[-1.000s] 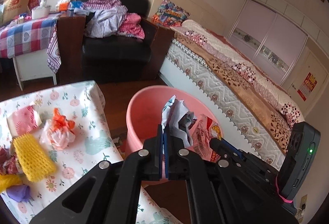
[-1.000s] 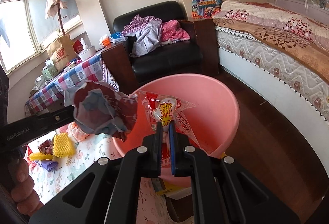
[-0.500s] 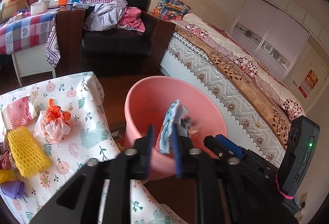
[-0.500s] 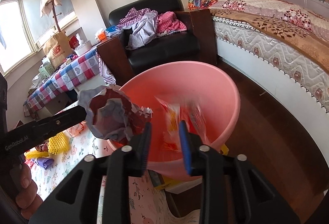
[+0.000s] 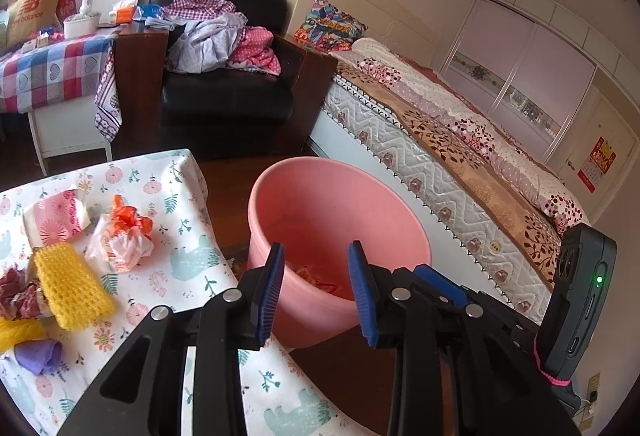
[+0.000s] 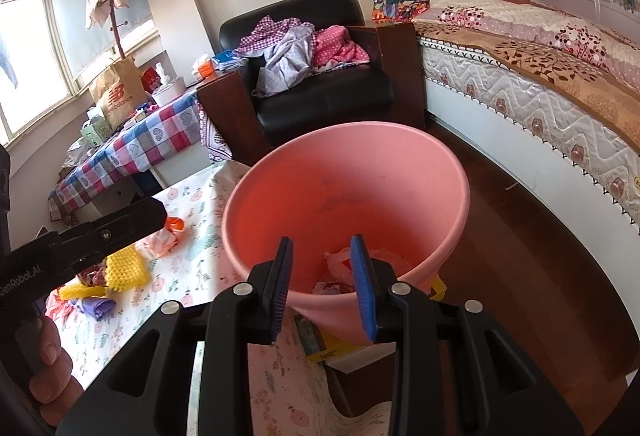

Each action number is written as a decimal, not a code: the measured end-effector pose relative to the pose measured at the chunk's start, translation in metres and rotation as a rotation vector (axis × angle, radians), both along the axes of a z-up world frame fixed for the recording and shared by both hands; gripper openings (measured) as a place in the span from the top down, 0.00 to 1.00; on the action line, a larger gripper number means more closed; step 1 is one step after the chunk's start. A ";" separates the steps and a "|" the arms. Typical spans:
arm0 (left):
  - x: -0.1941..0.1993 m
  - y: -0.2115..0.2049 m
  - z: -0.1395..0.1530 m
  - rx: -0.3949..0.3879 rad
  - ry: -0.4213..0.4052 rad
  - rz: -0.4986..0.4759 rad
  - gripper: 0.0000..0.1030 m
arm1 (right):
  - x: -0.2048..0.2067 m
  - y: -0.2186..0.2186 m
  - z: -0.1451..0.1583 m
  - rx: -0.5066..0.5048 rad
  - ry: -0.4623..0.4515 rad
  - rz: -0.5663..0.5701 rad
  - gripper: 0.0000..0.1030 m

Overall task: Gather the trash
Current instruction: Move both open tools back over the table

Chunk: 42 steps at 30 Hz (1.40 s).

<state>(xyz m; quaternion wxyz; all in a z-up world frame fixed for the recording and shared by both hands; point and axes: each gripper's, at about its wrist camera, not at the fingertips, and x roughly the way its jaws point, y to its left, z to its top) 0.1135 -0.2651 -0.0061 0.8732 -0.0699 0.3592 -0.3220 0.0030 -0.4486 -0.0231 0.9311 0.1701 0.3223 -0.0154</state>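
1. Two hand-held grippers show: the left hand-held gripper hangs above the one pink bin, its jaws opening with nothing between them.
2. The right hand-held gripper also hangs over the bin's mouth, jaws parted and empty.
3. Crumpled wrappers lie at the bottom of the bin; their count cannot be told.
4. The bin stands on the floor, just beside the corner of the bench.
5. On the bench lie two yellow nets, one orange-and-white wad, one pink packet, one purple scrap and one dark red wad.
6. One paper bag reads "new balance".
7. The left tool's arm reads "GenRobot.AI", with a hand under it.
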 end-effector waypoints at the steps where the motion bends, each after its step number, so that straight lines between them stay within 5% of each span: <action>1: -0.002 0.003 0.002 -0.002 -0.002 0.004 0.67 | -0.002 0.004 0.002 0.001 -0.003 0.010 0.70; 17: -0.047 0.063 0.008 0.058 -0.060 0.088 0.61 | -0.016 0.059 0.013 -0.021 0.011 0.140 0.69; 21: -0.056 0.083 0.007 0.068 -0.064 0.111 0.60 | -0.017 0.073 0.012 -0.021 0.014 0.168 0.58; 30: -0.079 0.125 0.002 0.125 -0.126 0.178 0.56 | -0.015 0.107 0.013 -0.045 0.029 0.234 0.58; 42: -0.094 0.191 -0.019 0.148 -0.078 0.258 0.56 | -0.004 0.145 0.008 -0.066 0.041 0.317 0.58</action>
